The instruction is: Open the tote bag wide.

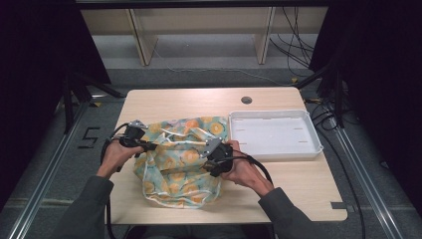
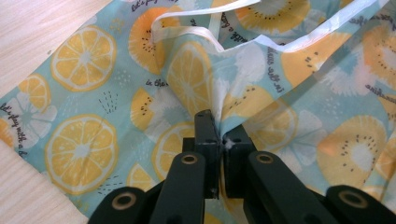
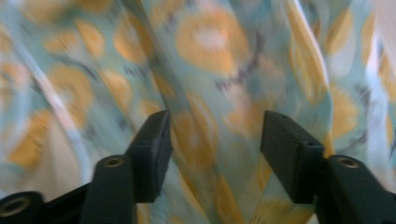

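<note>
A light-blue cloth printed with orange and lemon slices [image 1: 181, 164] lies crumpled on the wooden table [image 1: 298, 186], with white edging and straps across its top. At the cloth's left edge my left gripper [image 1: 148, 146] is shut on a pinched fold. In the left gripper view the jaws [image 2: 219, 135] meet on that fold of cloth [image 2: 84, 149]. My right gripper [image 1: 206, 155] sits over the cloth's right side. The right gripper view is blurred, and there the right gripper [image 3: 215, 135] stands open, with cloth [image 3: 210, 42] close beyond it and not pinched.
A shallow white tray [image 1: 308, 153] stands on the table to the right of the cloth, close to my right hand. A round cable hole [image 1: 246, 100] sits near the table's far edge. Bare wood lies in front of the tray.
</note>
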